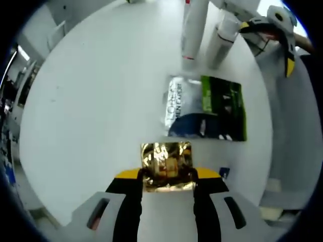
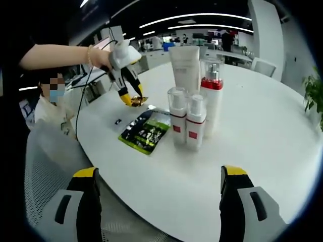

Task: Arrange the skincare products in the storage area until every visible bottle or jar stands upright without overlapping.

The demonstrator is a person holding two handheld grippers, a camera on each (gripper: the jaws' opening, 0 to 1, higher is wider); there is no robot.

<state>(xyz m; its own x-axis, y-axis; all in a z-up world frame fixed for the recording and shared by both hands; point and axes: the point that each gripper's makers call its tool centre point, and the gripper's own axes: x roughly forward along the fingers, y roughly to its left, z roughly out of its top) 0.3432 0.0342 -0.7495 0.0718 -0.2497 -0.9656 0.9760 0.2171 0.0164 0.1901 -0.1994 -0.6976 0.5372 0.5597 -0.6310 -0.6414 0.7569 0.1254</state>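
Where the left claw (image 1: 168, 177) closes its two black, yellow-tipped jaws, a small gold foil sachet (image 1: 166, 165) is pinched between them, crinkled and shiny, its lower edge caught at the jaw tips and the rest lying on the white tabletop (image 1: 96, 101) just ahead. Beyond the sachet, further out from this claw, a flat sachet pack (image 1: 207, 108) lies on its side: glossy film, silver and dark blue at one half with printed lettering, green and black at the other. Further still stand two white bottles (image 1: 194, 30) with red bands, seen from above at an angle.

From the right gripper view the right claw (image 2: 159, 194) stands wide open, holding nothing, its jaws apart at the near rim of the round tabletop. Straight ahead of it a cluster stands upright and close together: two small white pump bottles (image 2: 187, 121) with red labels in front, a taller clear-capped bottle (image 2: 212, 96) with a red collar behind, and a broad white tube (image 2: 184, 68) on its cap. To the left of the cluster lies the green pack, and past it a person's hand (image 2: 101, 58) holds the left claw down on the gold sachet.
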